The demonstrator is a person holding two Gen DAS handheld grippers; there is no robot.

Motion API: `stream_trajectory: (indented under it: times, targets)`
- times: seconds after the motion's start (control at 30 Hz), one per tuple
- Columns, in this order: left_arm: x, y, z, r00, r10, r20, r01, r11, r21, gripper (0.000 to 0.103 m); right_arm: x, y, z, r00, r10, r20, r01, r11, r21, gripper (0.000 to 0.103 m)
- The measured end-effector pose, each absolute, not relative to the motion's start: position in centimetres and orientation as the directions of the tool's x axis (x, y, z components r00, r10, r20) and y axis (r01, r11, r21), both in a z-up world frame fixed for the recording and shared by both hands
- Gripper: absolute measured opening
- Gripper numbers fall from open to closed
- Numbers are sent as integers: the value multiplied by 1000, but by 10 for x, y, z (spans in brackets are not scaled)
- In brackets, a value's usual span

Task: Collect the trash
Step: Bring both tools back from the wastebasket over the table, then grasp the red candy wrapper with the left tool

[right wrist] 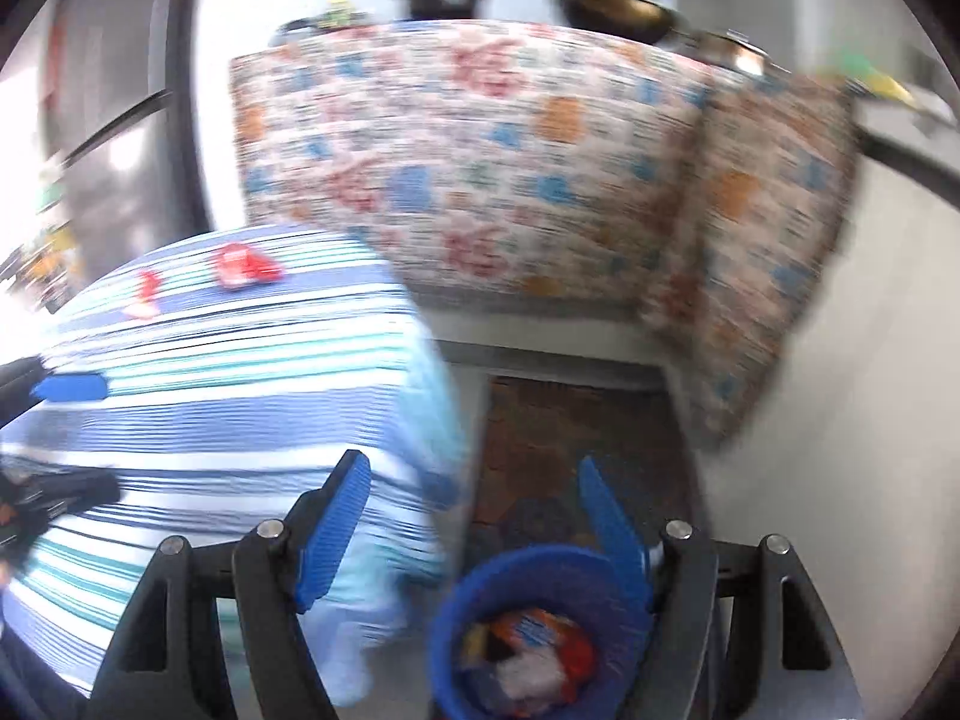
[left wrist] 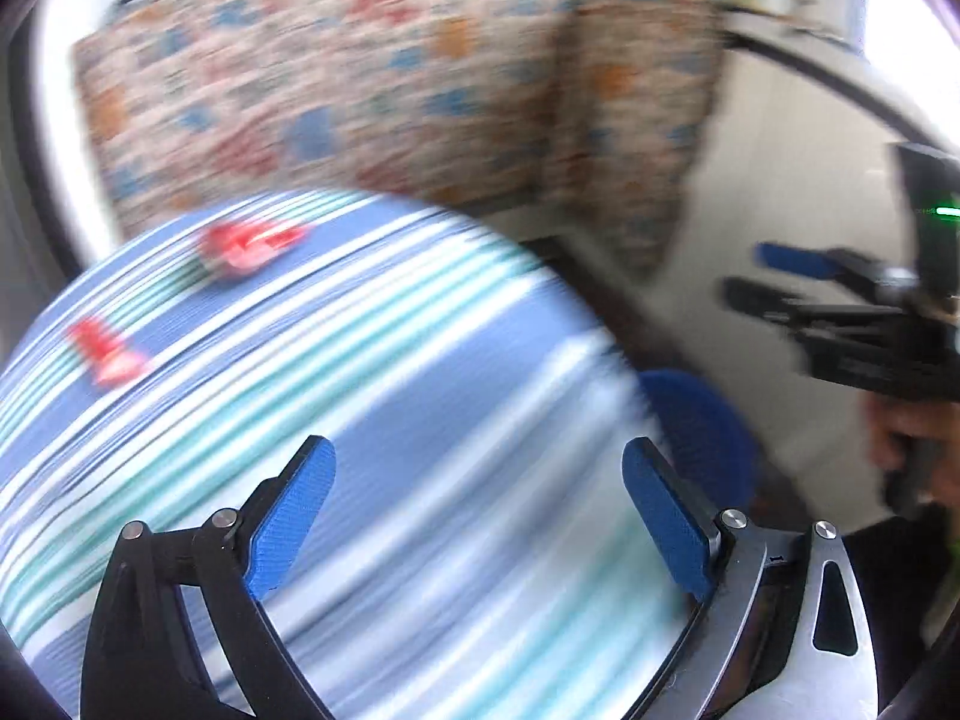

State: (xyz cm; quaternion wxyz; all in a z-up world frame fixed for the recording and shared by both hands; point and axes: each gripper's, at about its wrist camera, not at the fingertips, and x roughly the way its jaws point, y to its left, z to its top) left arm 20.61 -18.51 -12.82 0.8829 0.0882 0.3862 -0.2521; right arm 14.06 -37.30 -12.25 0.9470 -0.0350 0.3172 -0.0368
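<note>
Two crinkly red wrappers [left wrist: 252, 246] are lying on the striped cloth [left wrist: 360, 420]. The left gripper [left wrist: 477, 516] is hovering above it, jaws apart, empty. The right gripper [right wrist: 474, 540] is gaping over a round blue bin [right wrist: 540, 630] holding crumpled trash.

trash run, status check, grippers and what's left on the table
Left gripper open, empty. Right gripper open, empty, above blue bin. Two red scraps on striped table. Nothing in the way.

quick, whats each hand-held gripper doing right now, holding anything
Left hand-held gripper: open, empty, above the striped cloth.
Right hand-held gripper: open, empty, above the blue bin.
</note>
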Motion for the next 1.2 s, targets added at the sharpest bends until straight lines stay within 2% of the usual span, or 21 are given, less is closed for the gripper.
stream_trajectory:
  times: [0.2,0.4,0.5,0.83,1.03,1.2]
  targets:
    - [246,-93,-160,590,-182,-786,280,960,-12,97,182,-262,-142,750,49,-660,-174,977,-124,74]
    - [271,-56,-177,564,-92,-821,179,984,13,98,219,-208,-168,682,71,-728,-247,959,-138,74]
    - [275,-50,-181,574,-87,-814,168,986,13,103,233,-196,-174,665,76,-743,-253,959,-129,74]
    - [284,-45,-177,567,-114,-816,196,981,-1,103,254,-188,-183,639,116,-761,-236,970,-51,78]
    - [330,-29,-152,576,-219,-788,132,976,-174,102,255,-186,-183,637,118,-762,-231,972,-43,79]
    - [399,-29,-148,598,-134,-790,34,989,-142,102,256,-186,-183,637,120,-762,-232,972,-41,80]
